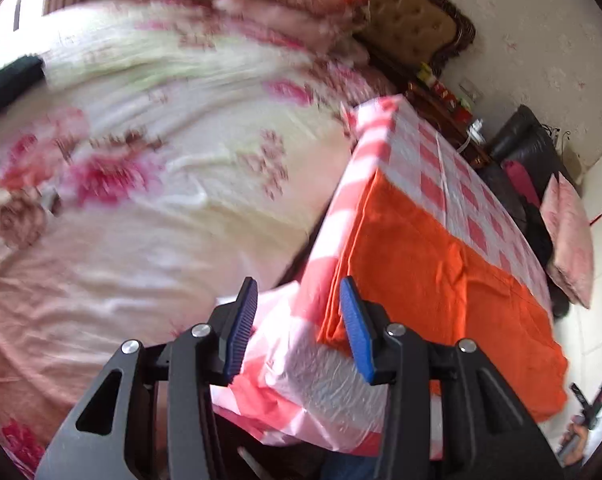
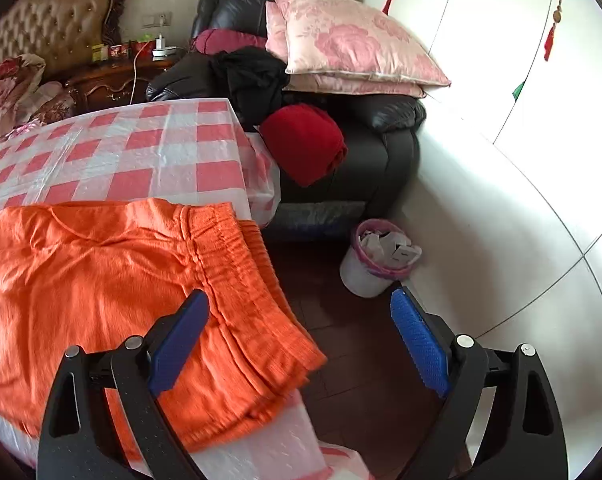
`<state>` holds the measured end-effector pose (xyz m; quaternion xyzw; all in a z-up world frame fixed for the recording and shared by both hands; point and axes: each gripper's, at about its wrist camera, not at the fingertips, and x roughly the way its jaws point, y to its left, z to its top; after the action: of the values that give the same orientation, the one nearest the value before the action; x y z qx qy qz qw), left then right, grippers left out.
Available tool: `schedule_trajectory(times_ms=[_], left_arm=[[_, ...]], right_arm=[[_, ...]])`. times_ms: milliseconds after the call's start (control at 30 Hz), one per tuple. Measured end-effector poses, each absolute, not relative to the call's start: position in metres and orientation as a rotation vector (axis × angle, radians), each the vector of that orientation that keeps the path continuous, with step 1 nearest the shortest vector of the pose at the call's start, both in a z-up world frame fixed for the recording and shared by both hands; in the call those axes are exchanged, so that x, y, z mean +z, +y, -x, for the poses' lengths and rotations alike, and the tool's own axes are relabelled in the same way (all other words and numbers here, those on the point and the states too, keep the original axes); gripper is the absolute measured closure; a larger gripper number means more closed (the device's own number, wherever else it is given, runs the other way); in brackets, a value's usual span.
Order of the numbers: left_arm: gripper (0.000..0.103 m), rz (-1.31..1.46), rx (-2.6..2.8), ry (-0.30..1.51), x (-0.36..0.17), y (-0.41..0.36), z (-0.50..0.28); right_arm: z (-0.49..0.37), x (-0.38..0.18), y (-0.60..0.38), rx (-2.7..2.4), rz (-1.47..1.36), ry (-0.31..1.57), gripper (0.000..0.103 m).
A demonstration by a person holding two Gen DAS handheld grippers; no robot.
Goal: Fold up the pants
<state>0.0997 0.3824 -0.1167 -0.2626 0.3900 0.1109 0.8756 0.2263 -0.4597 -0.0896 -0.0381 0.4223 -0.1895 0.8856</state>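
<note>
Orange pants (image 2: pixel 101 272) lie flattened on a table with a red-and-white checked cloth (image 2: pixel 161 148). Their elastic waistband (image 2: pixel 229 264) hangs slightly over the table's right edge. My right gripper (image 2: pixel 299 294) is wide open just above that waistband corner, with one finger over the cloth and the other over the floor. In the left wrist view the pants (image 1: pixel 421 264) reach the table's left edge (image 1: pixel 333 232). My left gripper (image 1: pixel 298 282) is open near that edge, its pads apart and pressing on nothing.
A bed with a floral sheet (image 1: pixel 161 160) lies left of the table. A black armchair (image 2: pixel 381 140) holds pink pillows (image 2: pixel 353 44) and a red garment (image 2: pixel 305 140). A waste bin (image 2: pixel 377 260) stands on the dark floor by white wardrobe doors (image 2: pixel 521 120).
</note>
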Motion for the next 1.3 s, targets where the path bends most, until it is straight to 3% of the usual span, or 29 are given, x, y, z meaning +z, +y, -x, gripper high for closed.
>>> schedule_trajectory(times_ms=[100,233,333,400,467,800,1067,1133,1167,1200,1300], left_arm=[[0.041,0.424,0.245,0.718,-0.096,0.355,-0.094],[0.039,0.268,0.2,0.738,-0.094,0.31,-0.099],[0.045,0.26,0.212,0.836,-0.107,0.299,-0.11],[0.064,0.246,0.185,0.862,-0.113,0.293,-0.121],[0.069,0.209,0.169,0.868,-0.115,0.285,-0.134],[0.068,0.094,-0.026,0.917,-0.13,0.192,-0.249],[0.067,0.124,0.156,0.931,-0.145,0.238,-0.271],[0.06,0.14,0.138,0.832,-0.127,0.239,-0.248],[0.046,0.126,0.12,0.782,-0.118,0.23,-0.234],[0.039,0.115,0.099,0.763,-0.113,0.22,-0.224],[0.038,0.082,-0.011,0.755,-0.111,0.179,-0.193]], right_arm=[[-0.228,-0.108,-0.448,-0.365,0.145,0.941,0.015],[-0.217,-0.133,-0.45,-0.43,0.168,0.989,0.015],[-0.207,-0.134,-0.449,-0.446,0.16,1.001,0.015],[-0.205,-0.133,-0.442,-0.462,0.217,1.009,0.014],[-0.204,-0.127,-0.436,-0.493,0.253,0.998,0.014],[-0.206,-0.102,-0.313,-0.217,0.241,0.805,0.014],[-0.228,-0.114,-0.26,-0.104,0.156,0.84,0.013],[-0.228,-0.118,-0.251,-0.102,0.155,0.851,0.013],[-0.226,-0.12,-0.249,-0.1,0.152,0.856,0.013],[-0.225,-0.125,-0.246,-0.104,0.151,0.868,0.013],[-0.223,-0.137,-0.24,-0.126,0.155,0.91,0.013]])
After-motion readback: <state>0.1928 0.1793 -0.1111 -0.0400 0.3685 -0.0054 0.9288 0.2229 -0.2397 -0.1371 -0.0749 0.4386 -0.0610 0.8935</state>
